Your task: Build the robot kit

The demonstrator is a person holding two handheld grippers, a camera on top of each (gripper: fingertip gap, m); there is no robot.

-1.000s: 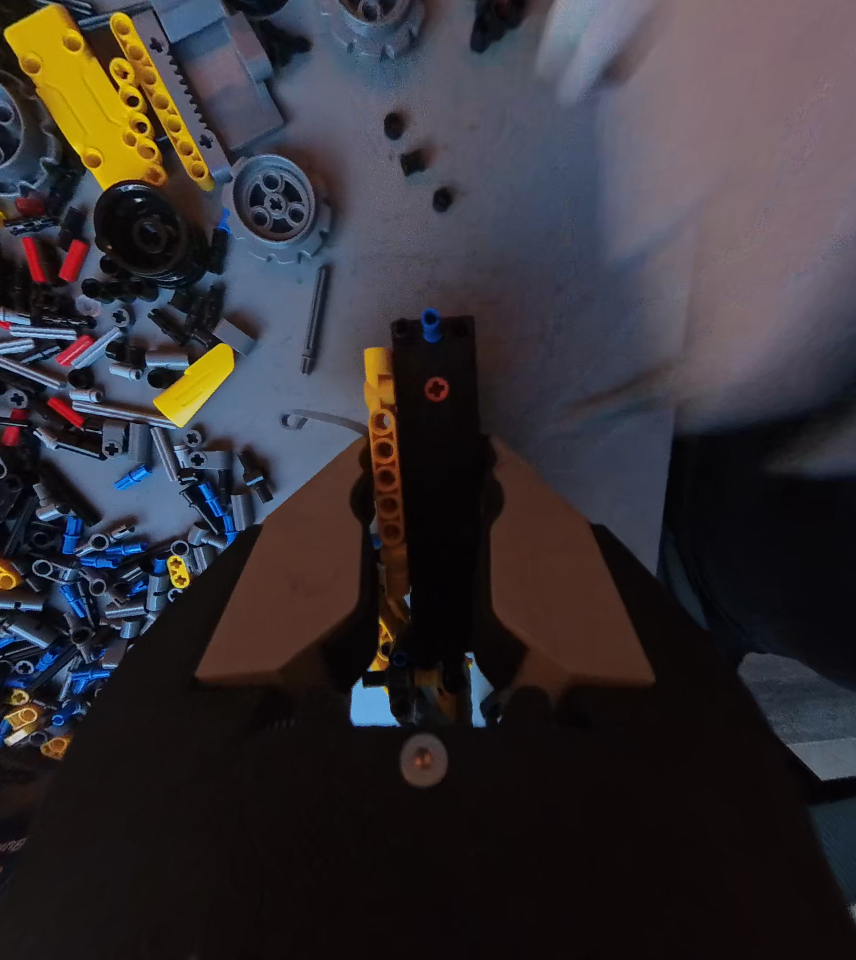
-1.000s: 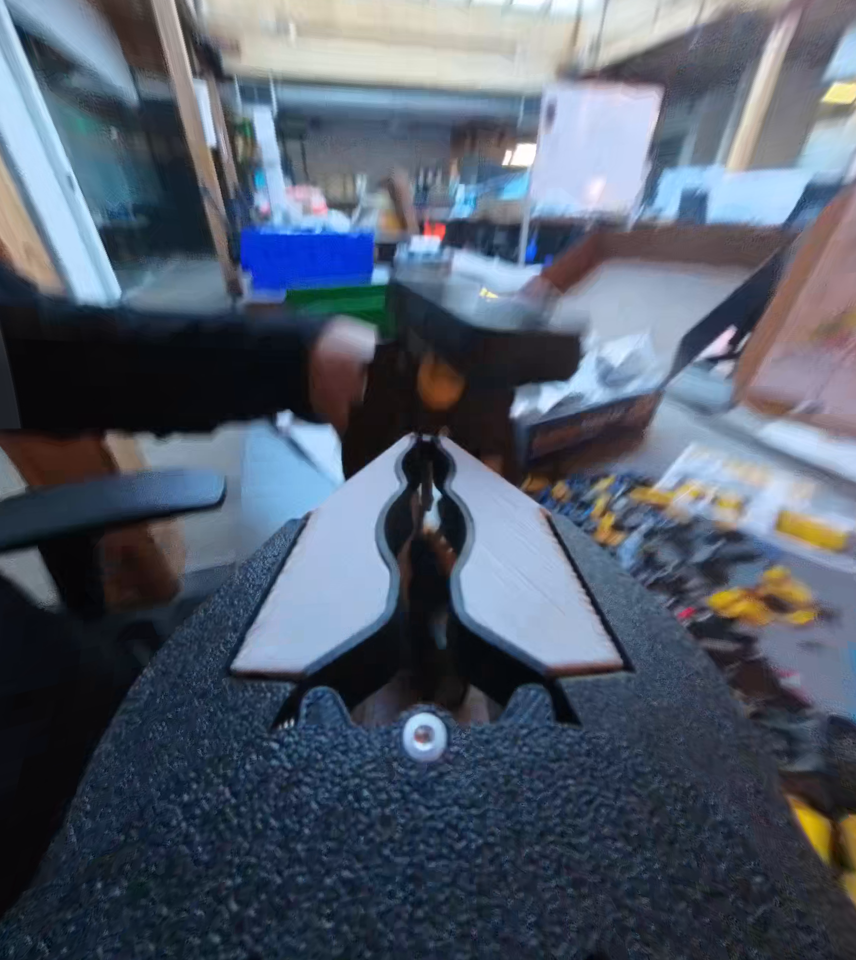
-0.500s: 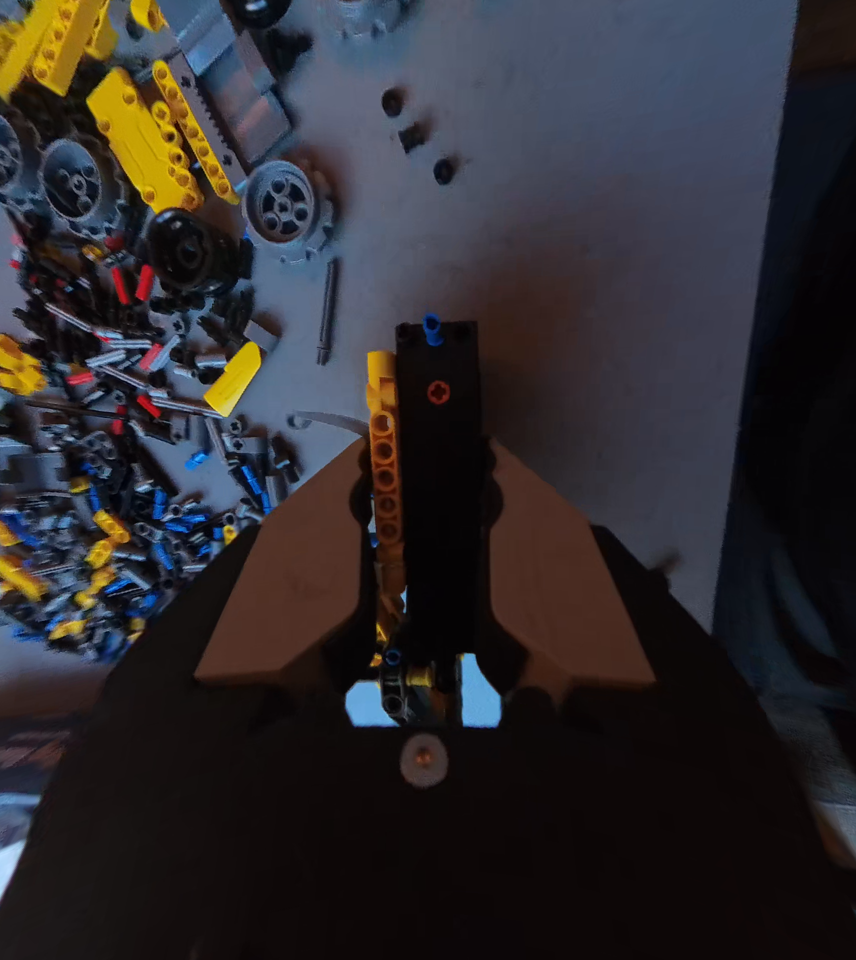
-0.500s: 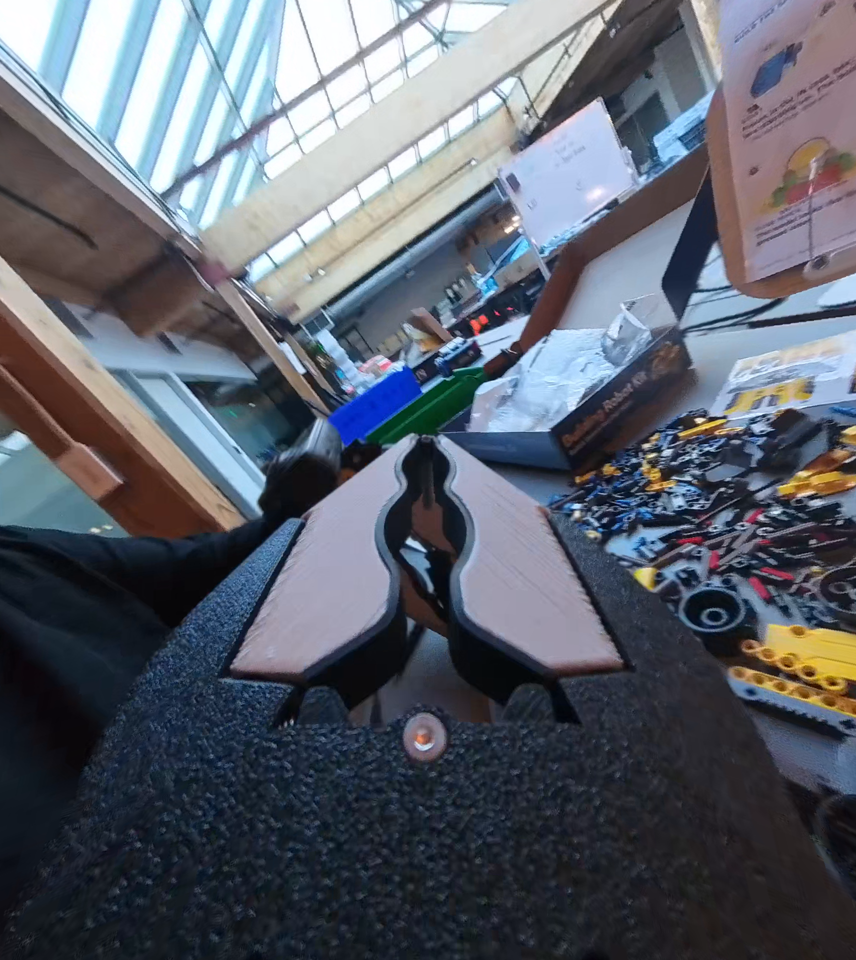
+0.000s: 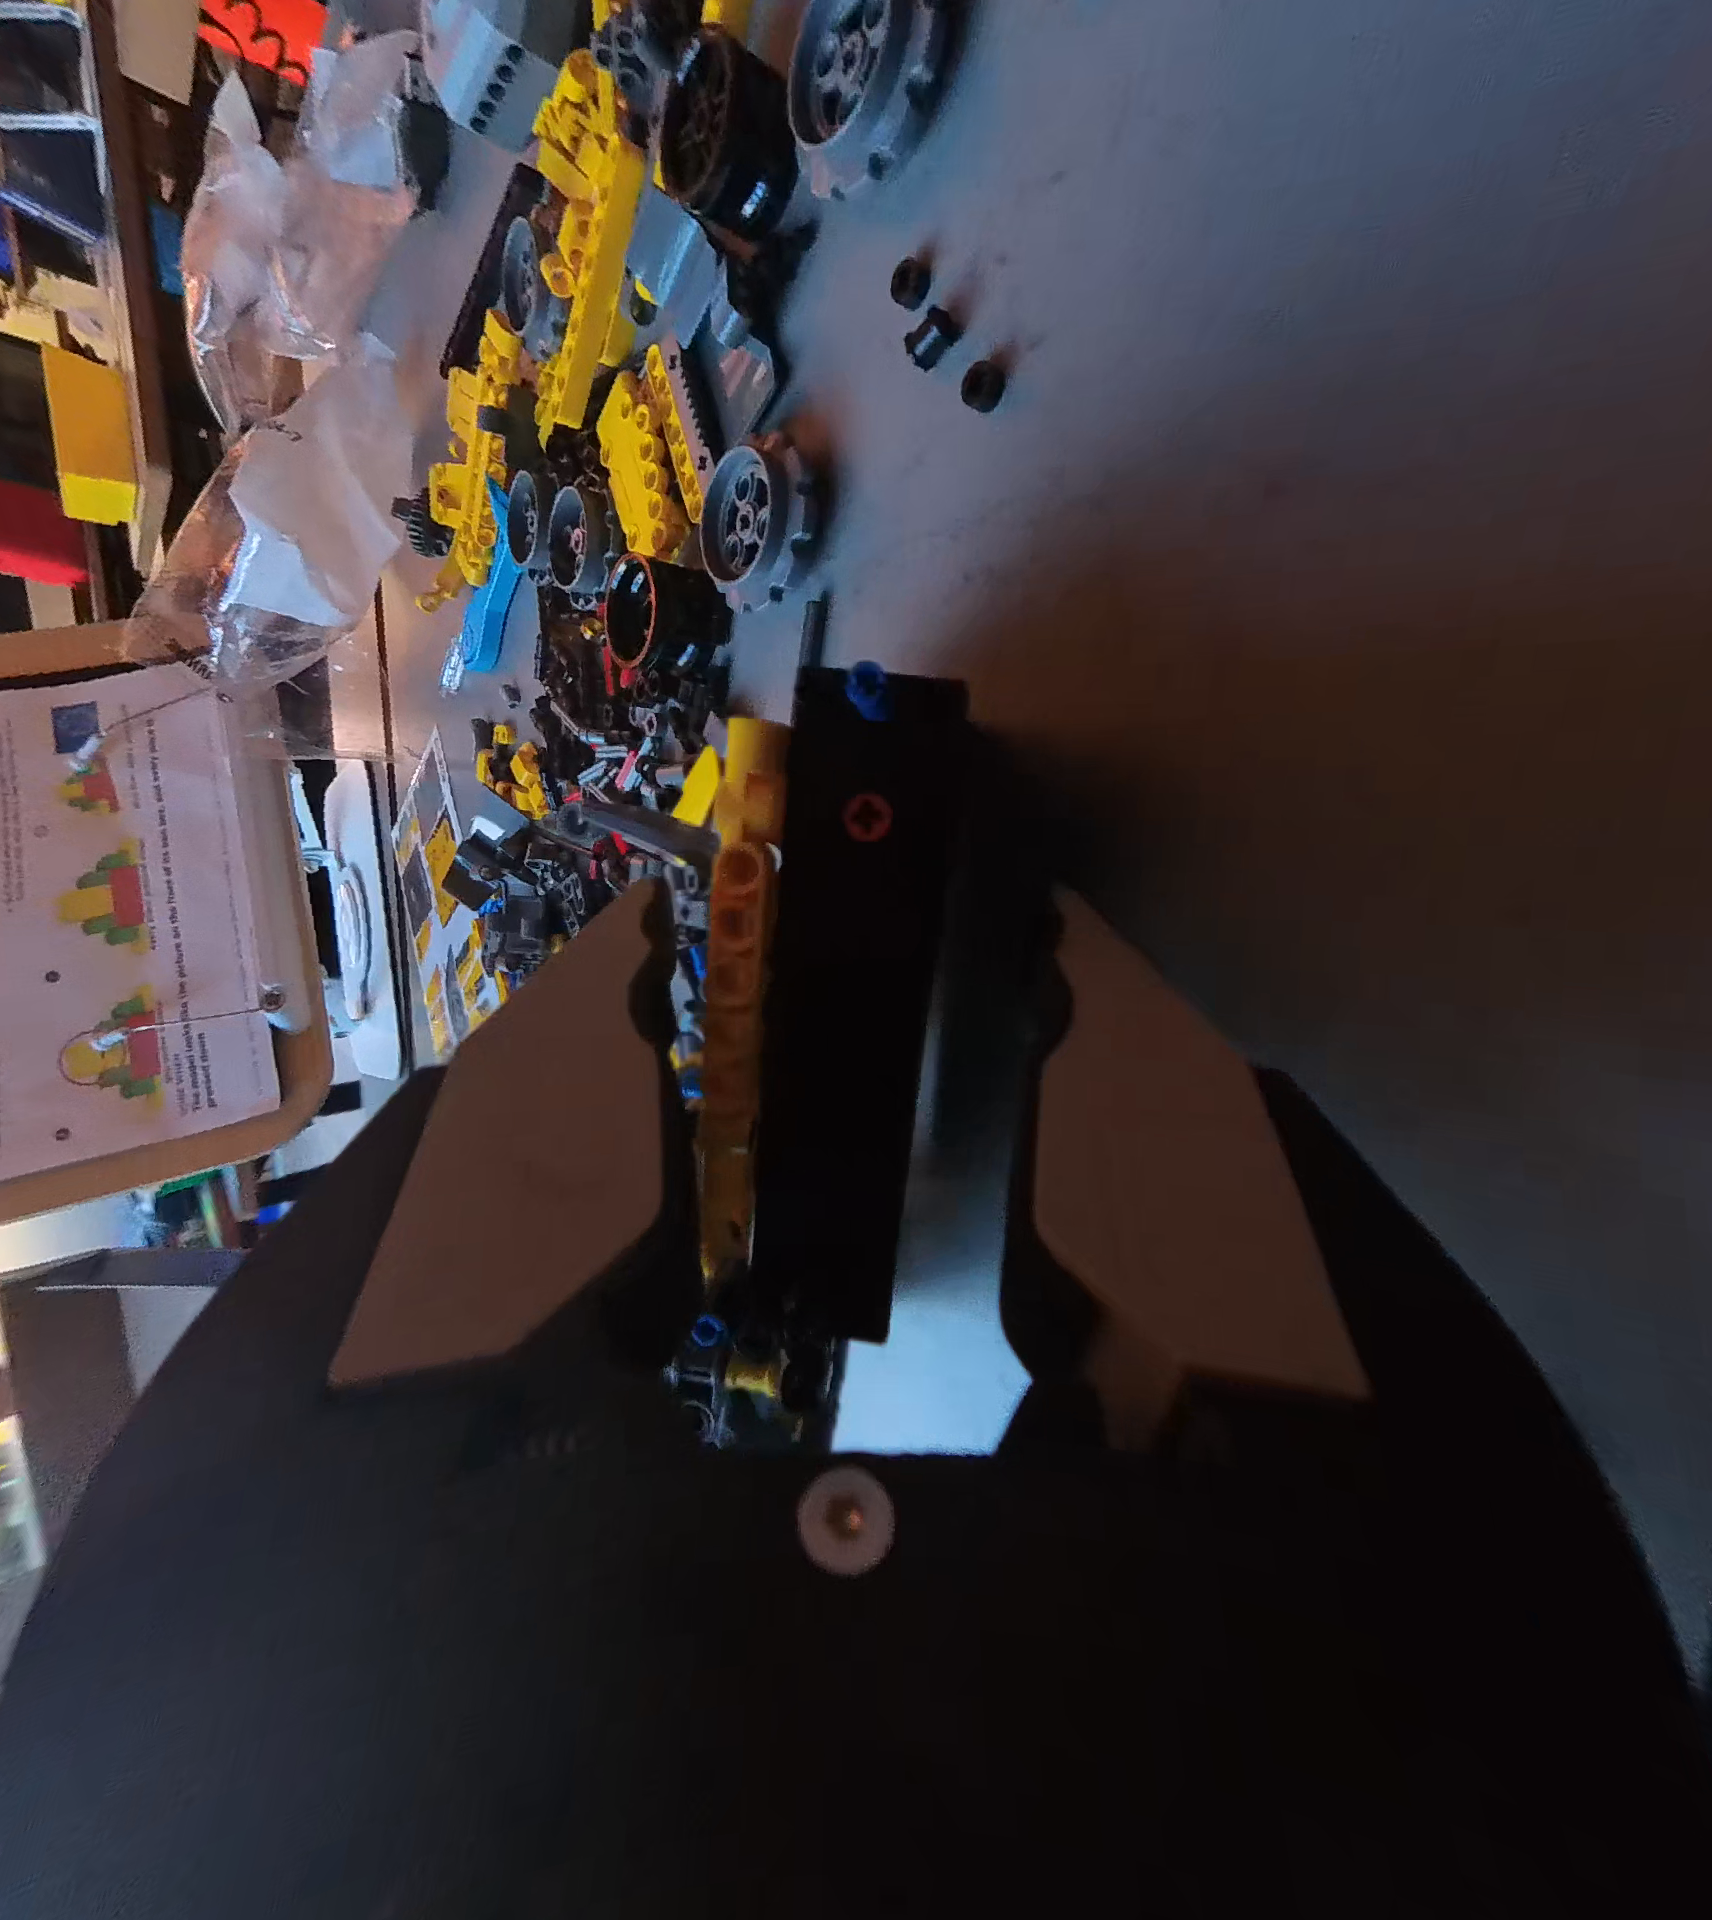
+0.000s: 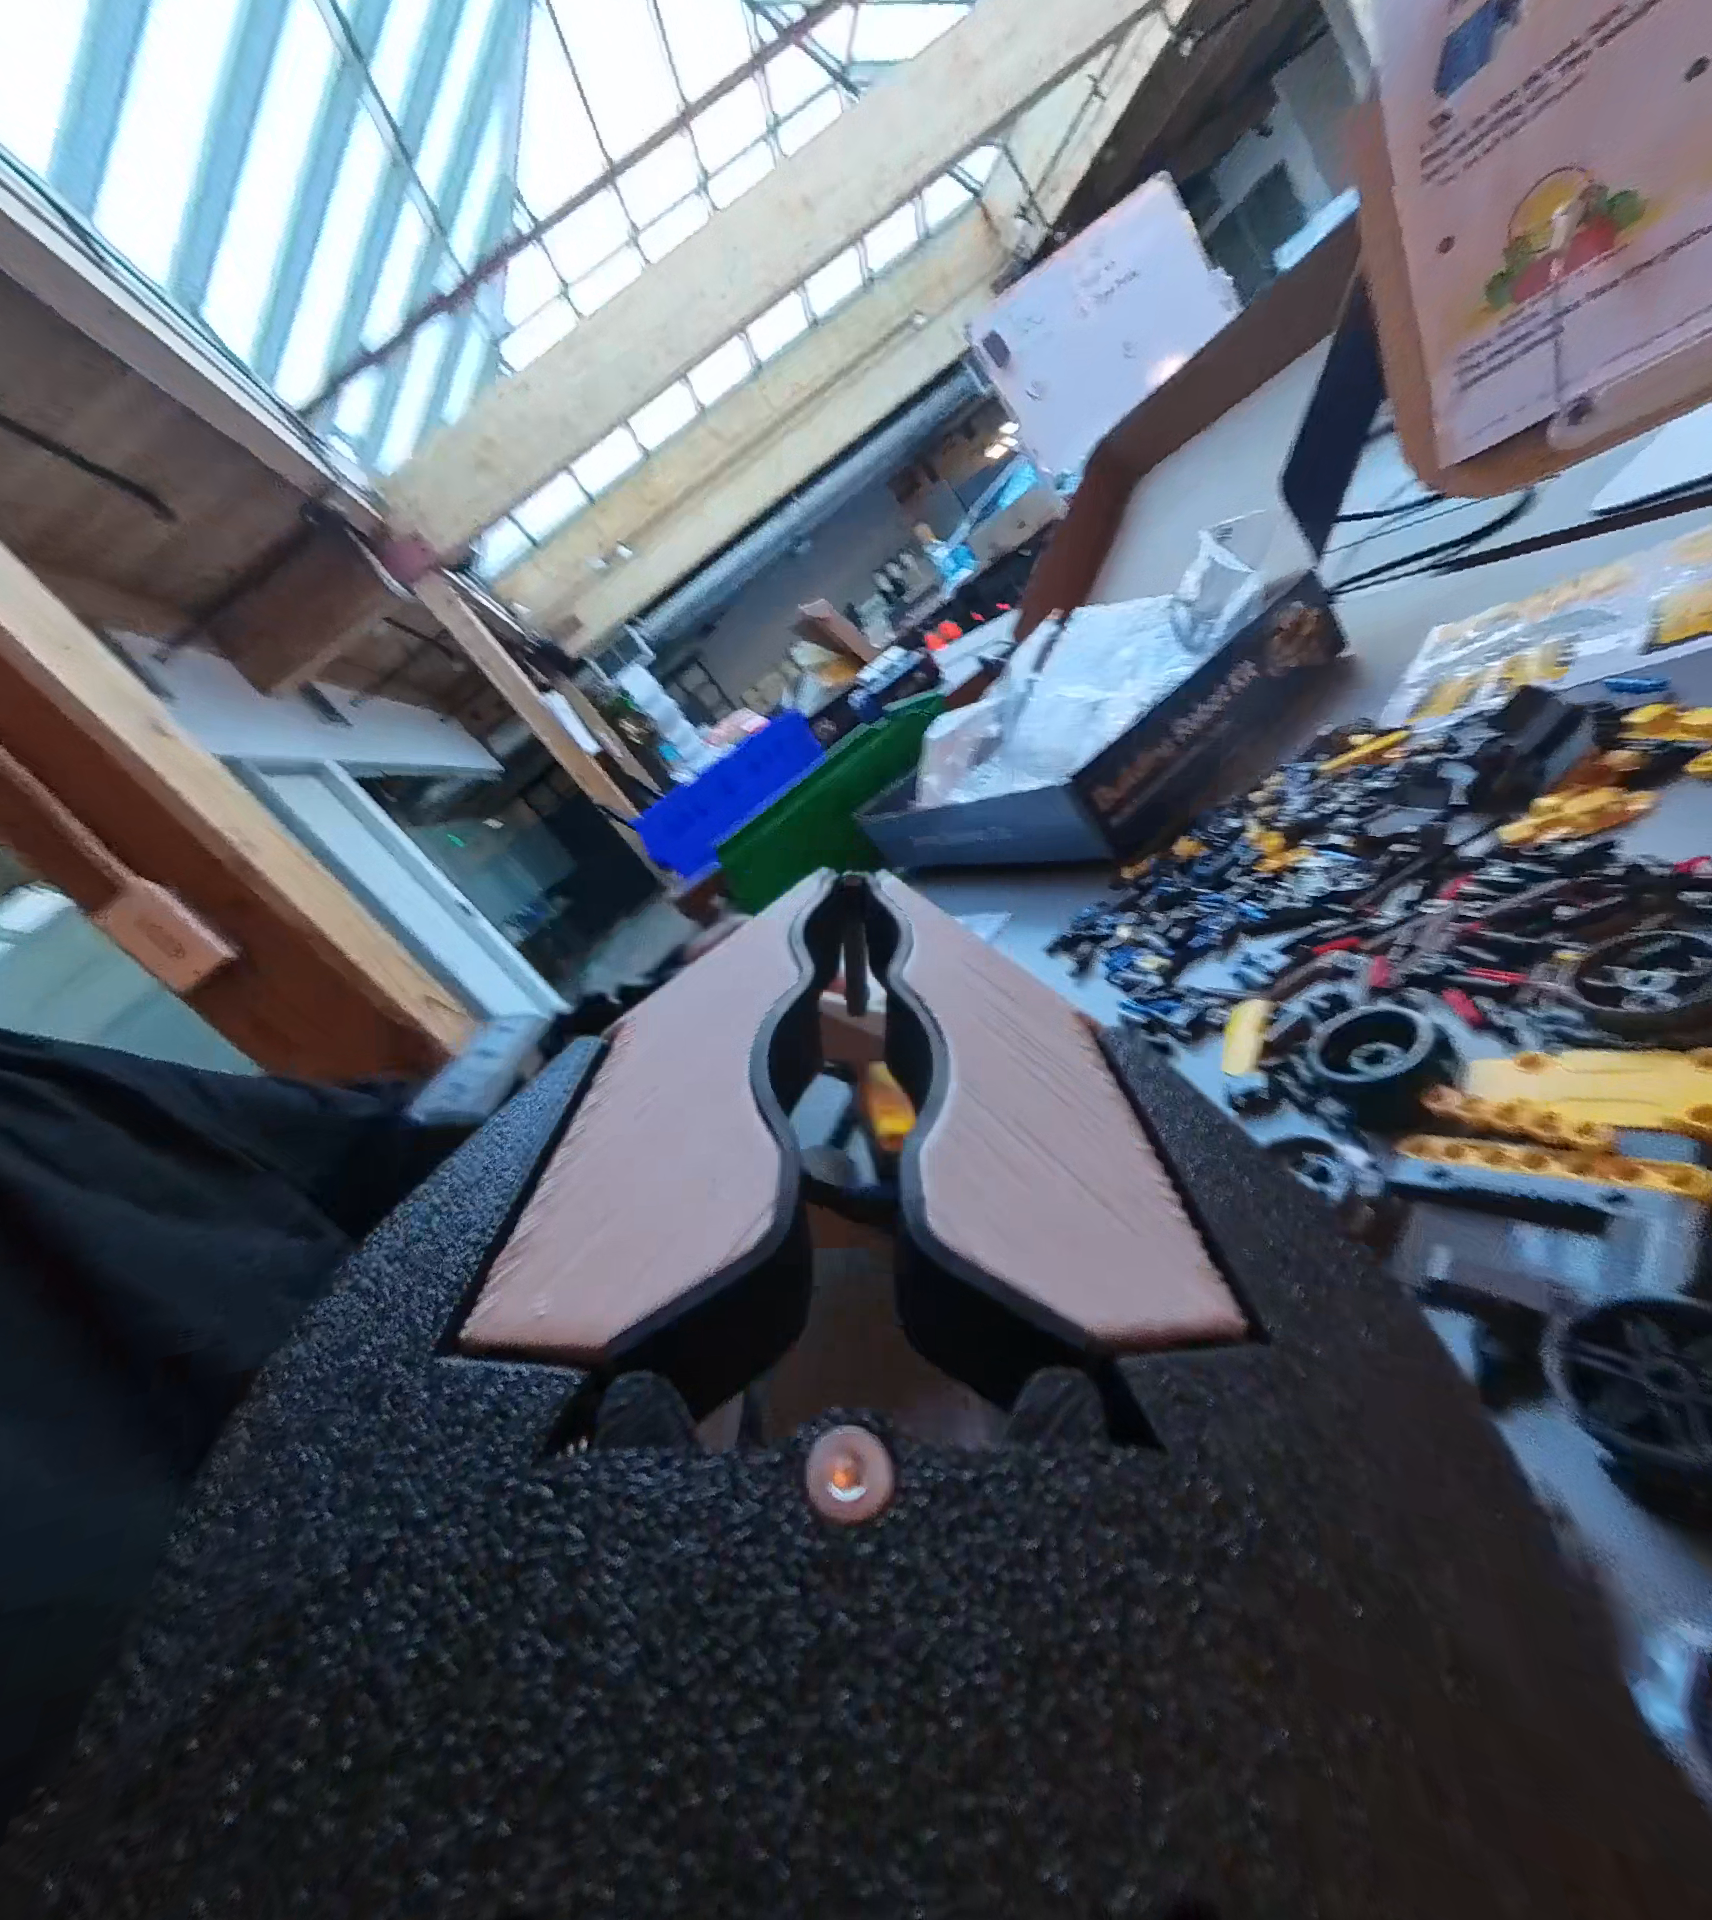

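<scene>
My left gripper (image 5: 857,904) is open over the grey table (image 5: 1351,520). A long black and yellow brick assembly (image 5: 862,987) lies between its jaws, with a gap on each side. The assembly has a yellow holed beam (image 5: 738,935) on its left, a blue pin (image 5: 867,686) at its far end and a red axle end (image 5: 870,818). My right gripper (image 6: 850,894) is shut on a thin black pin (image 6: 852,961) at its tips, held above the table's near edge. What lies under the right jaws is blurred.
A pile of small black, blue, red and yellow parts (image 5: 623,727) lies left of the assembly, with grey wheel hubs (image 5: 753,514) and three black bushes (image 5: 935,332). The right wrist view shows yellow beams (image 6: 1631,1091), a black wheel (image 6: 1683,1392), a kit box (image 6: 1143,790) and an instruction board (image 6: 1600,208). Spacing between my two grippers at the tips: around 15 cm.
My left gripper's jaws have opened off the assembly, and its view has swung left. My right gripper has kept hold of the pin and shifted a little.
</scene>
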